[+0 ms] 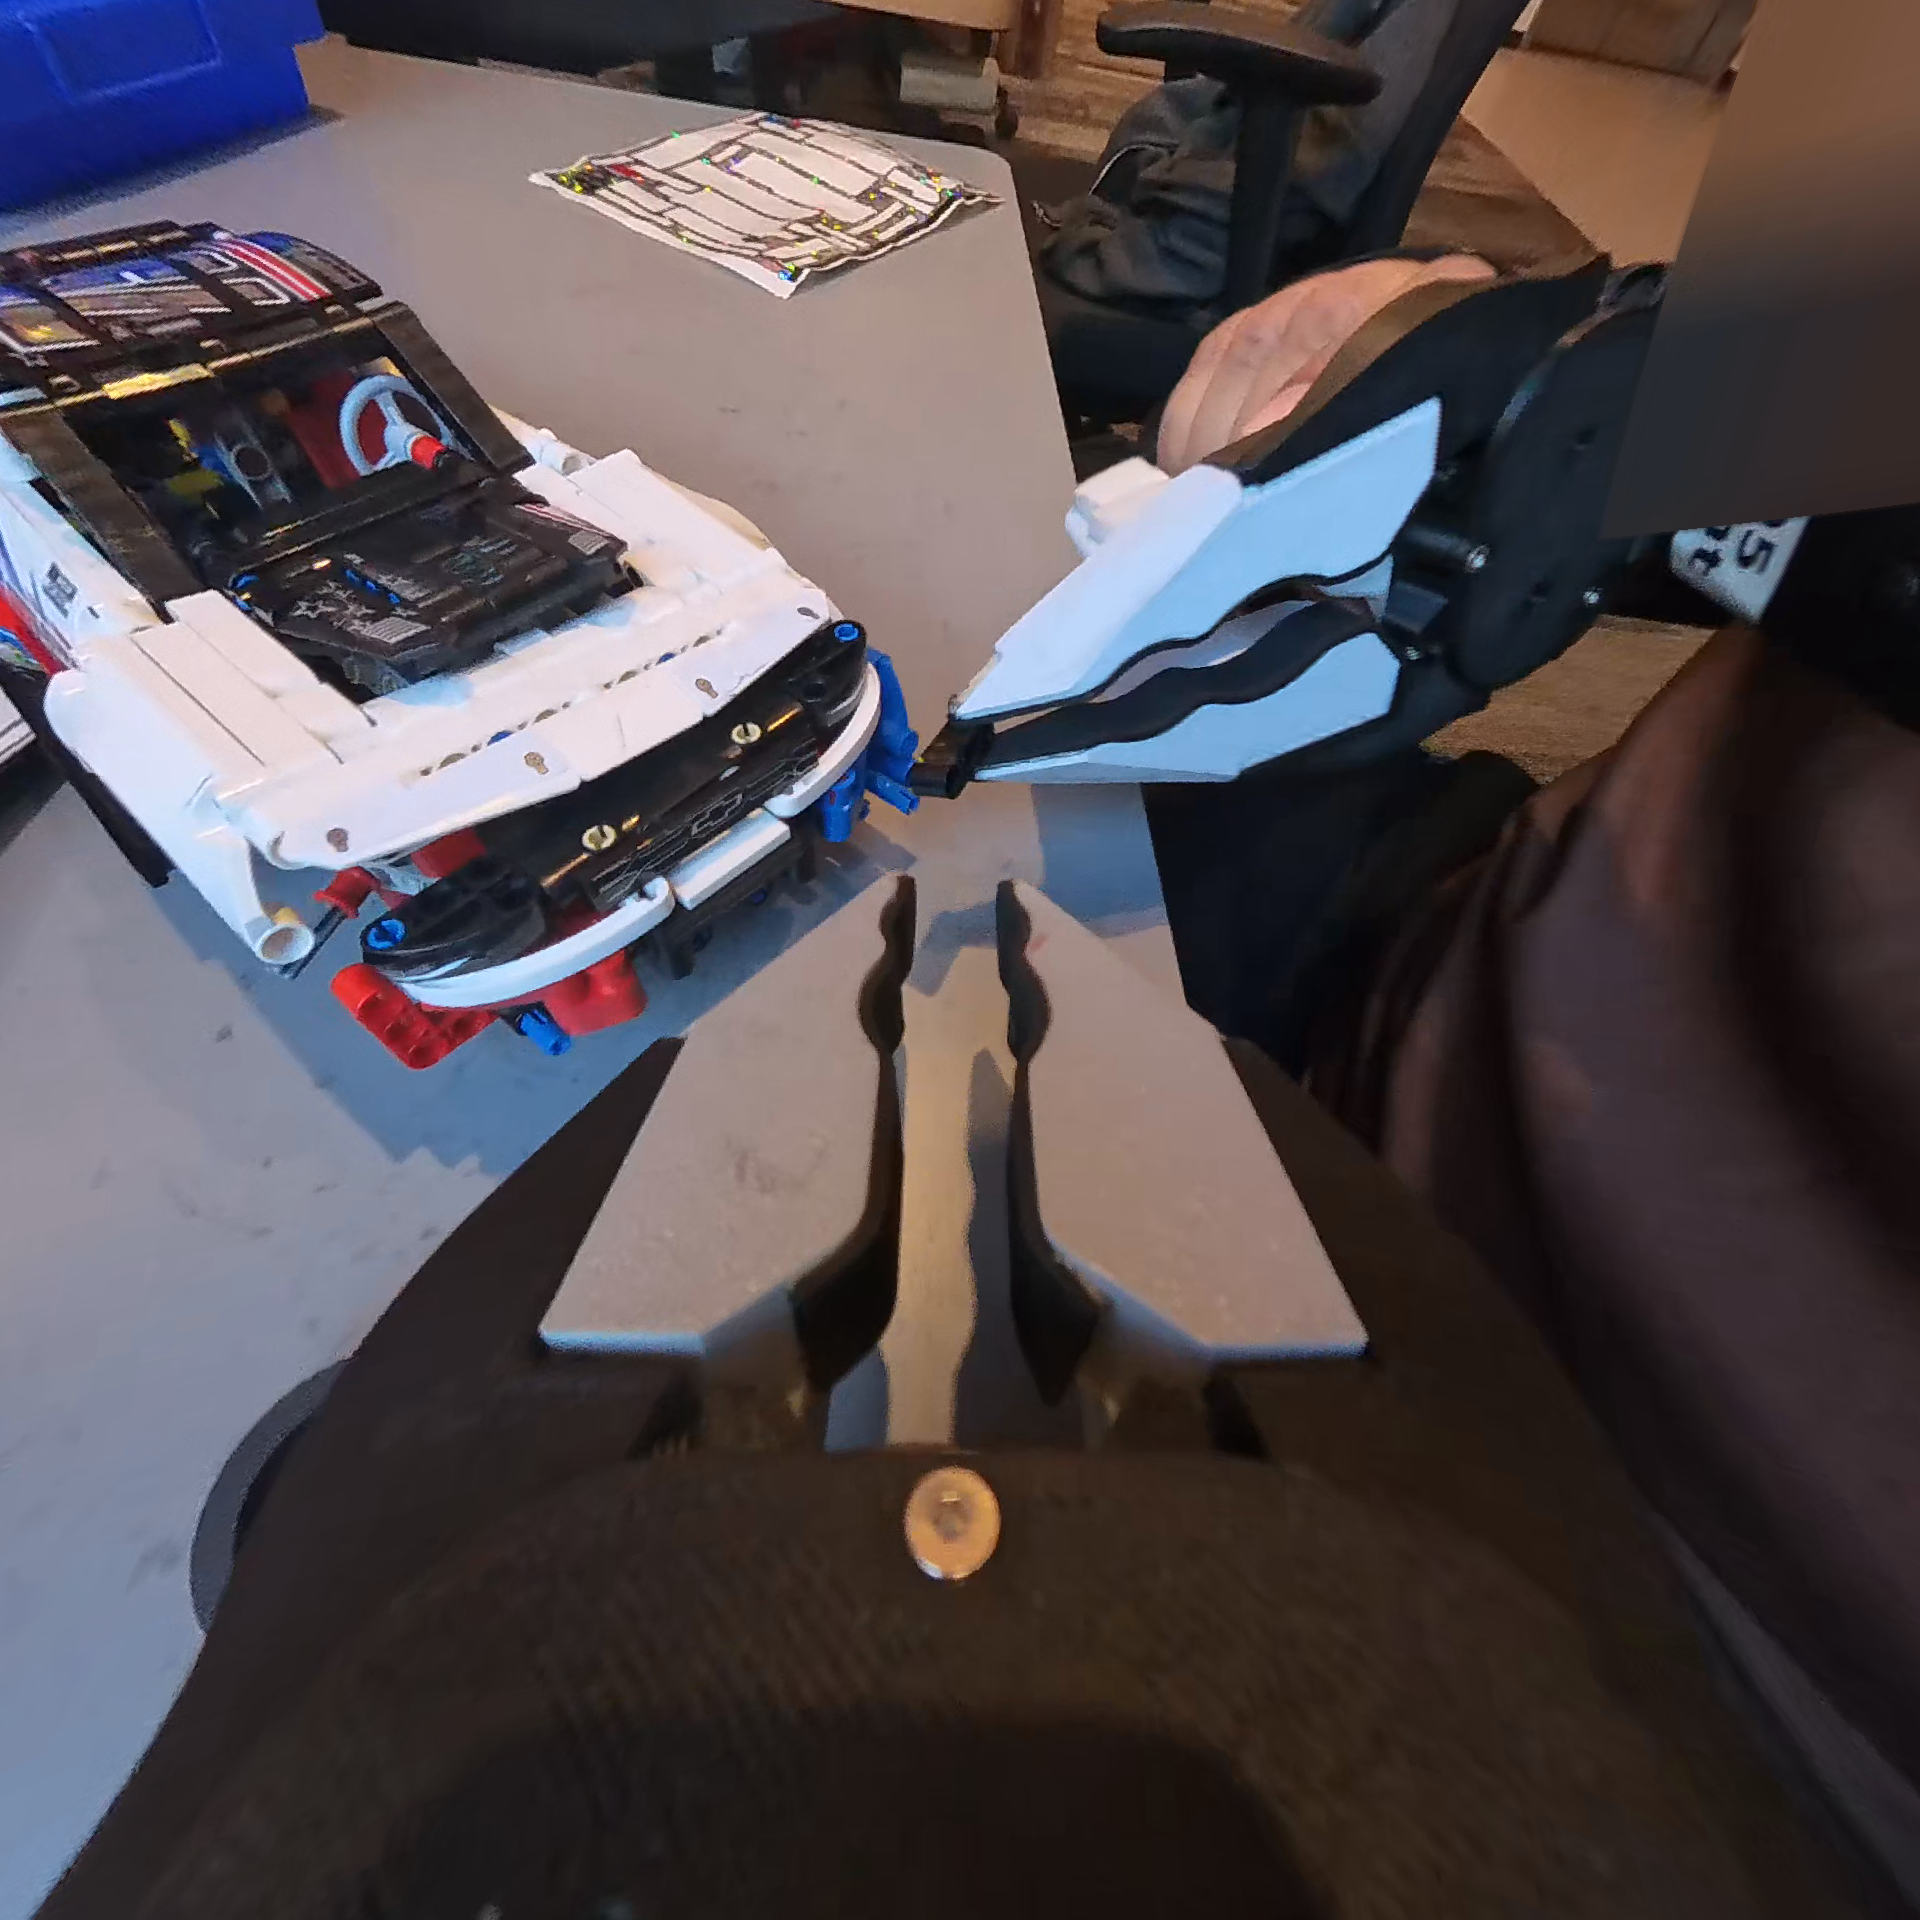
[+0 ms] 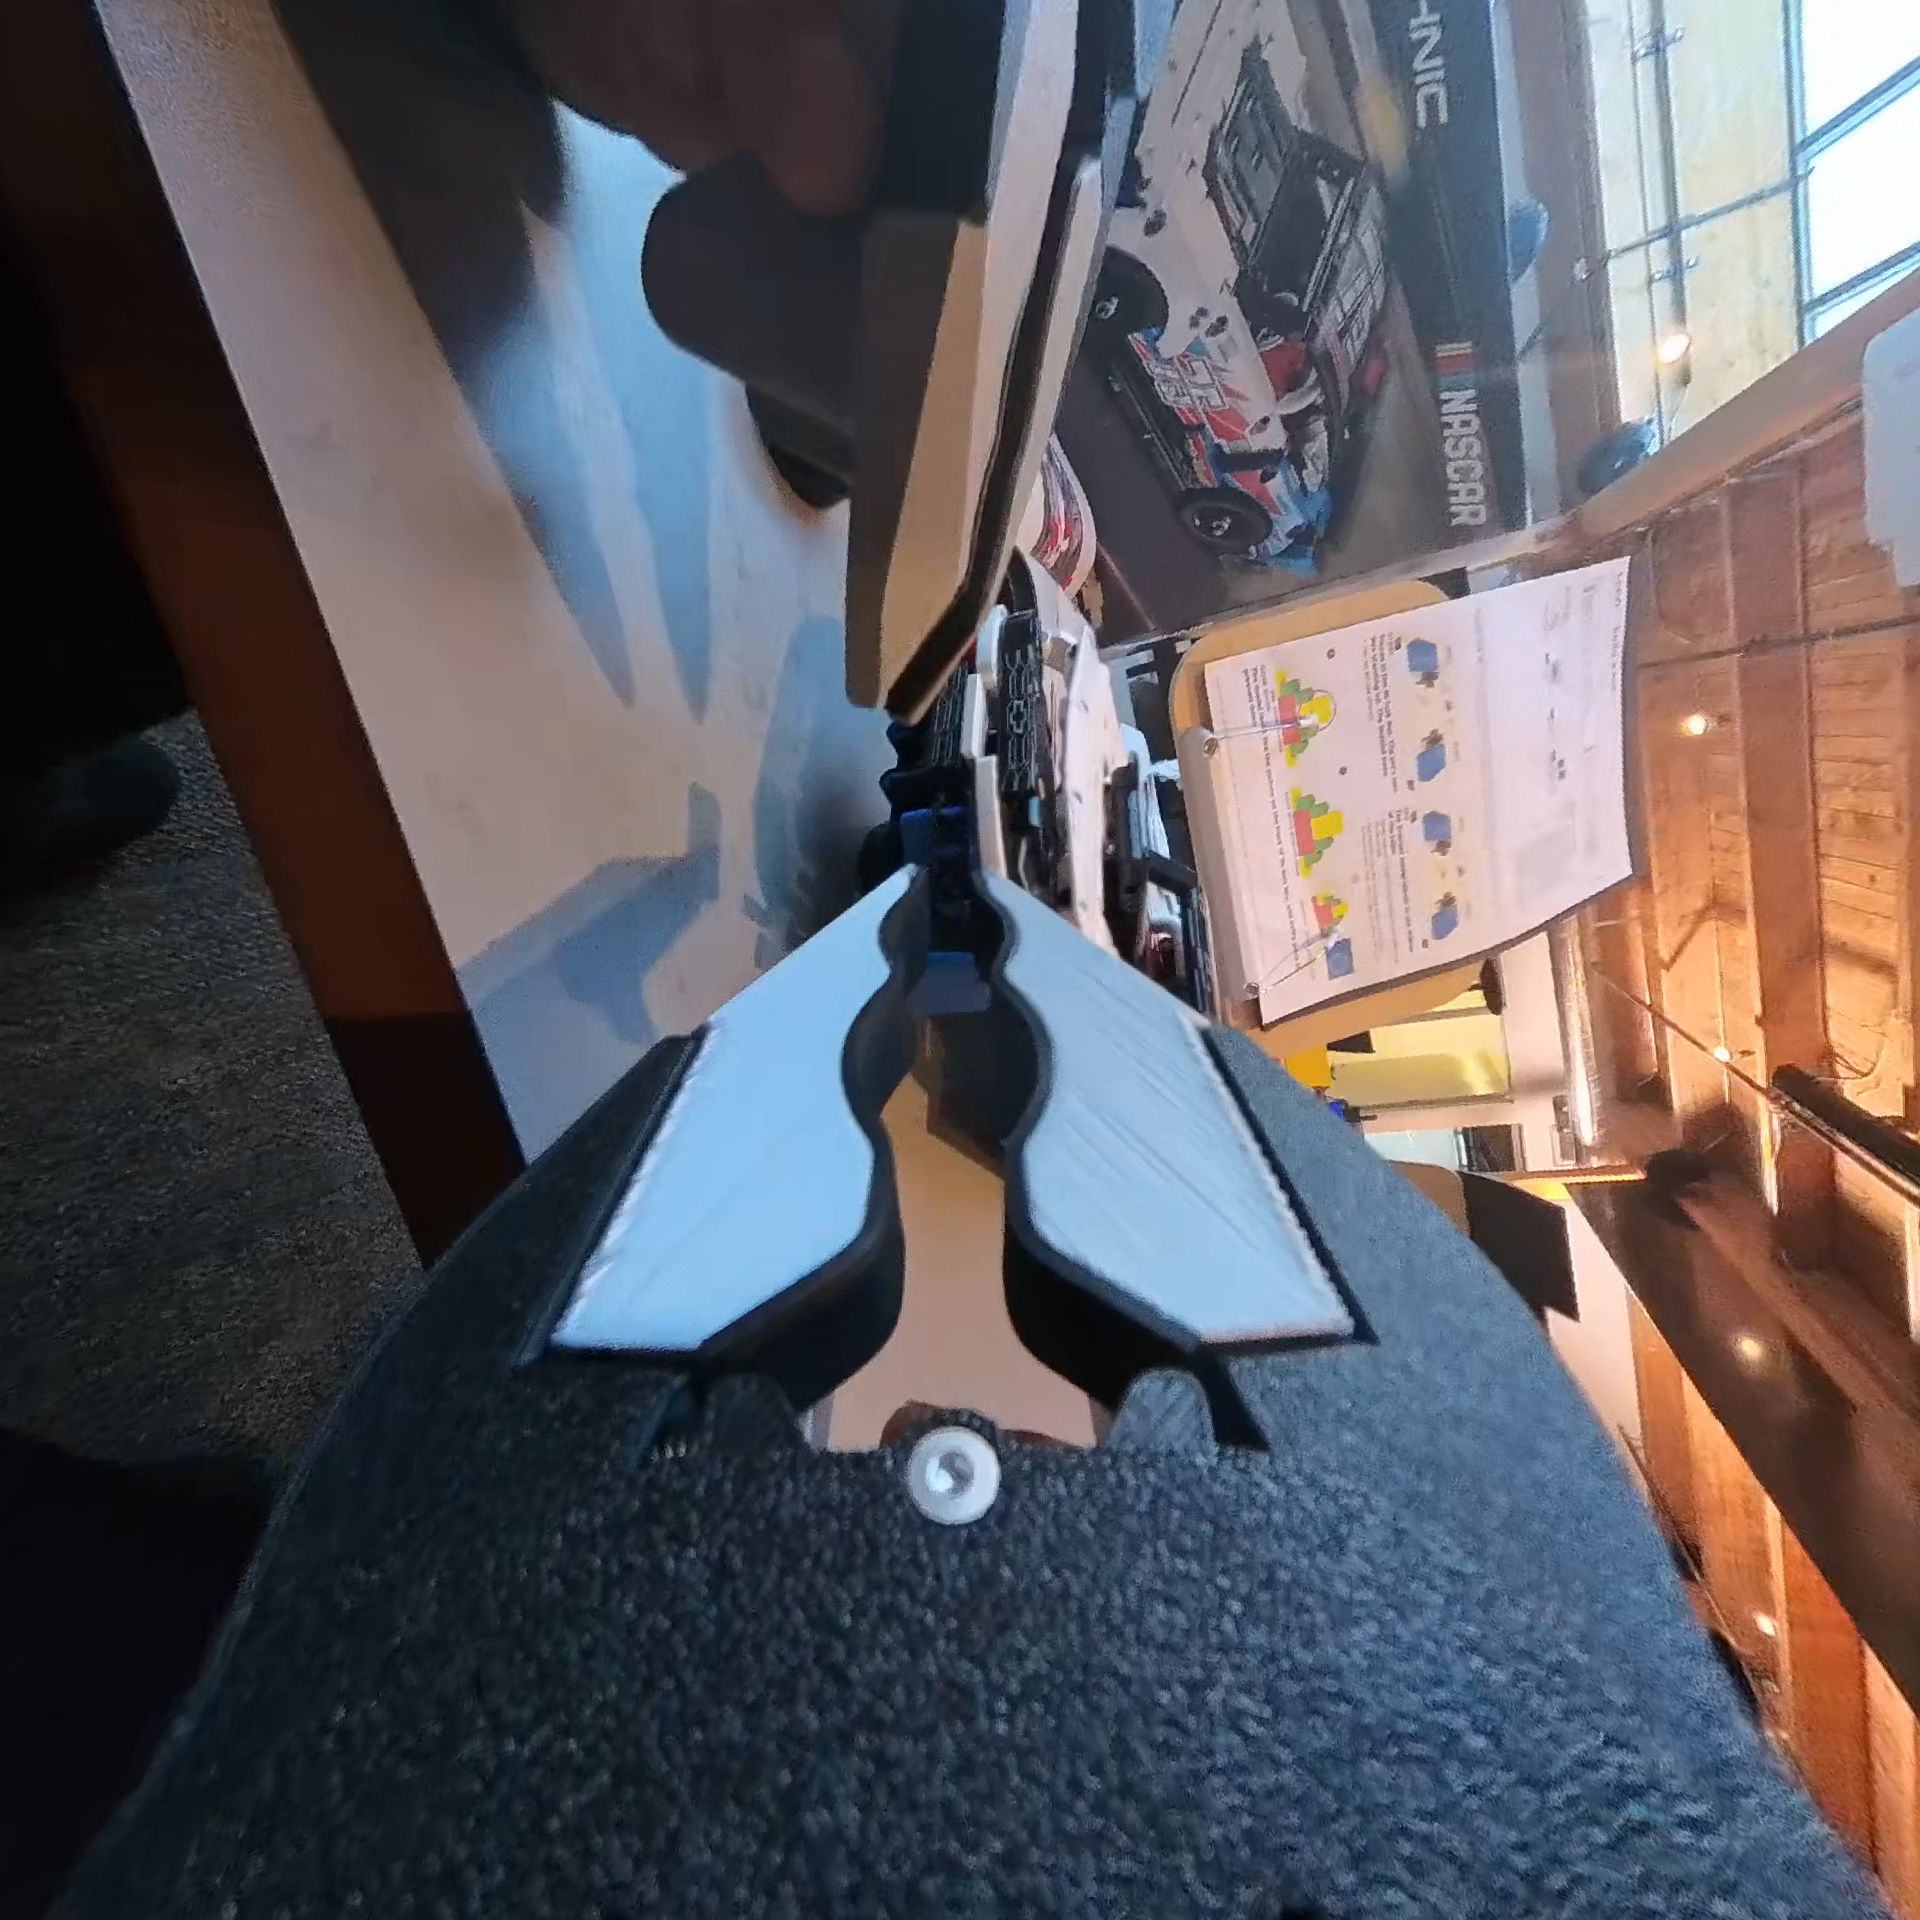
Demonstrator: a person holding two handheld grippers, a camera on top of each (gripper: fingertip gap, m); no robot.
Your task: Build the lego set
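Nearest the lens, the left gripper (image 1: 954, 894) hangs just off the lego car's (image 1: 416, 644) front bumper, its fingers slightly spread and empty. From the car's front corner, the right gripper (image 1: 961, 756) pinches a small black piece (image 1: 948, 764) against the blue connectors (image 1: 888, 743) there. That car sits on a scuffed grey table (image 1: 727, 436), nose toward the table's near edge. Beyond the car lies a sticker sheet (image 1: 764, 192), and a blue bin (image 1: 135, 88) stands behind its tail. Off the table's far side, past the car, an office chair (image 1: 1278, 135) stands on carpet. In the right wrist view, the set's box (image 2: 1351, 281) and an instruction sheet (image 2: 1423, 790) stand behind the car.
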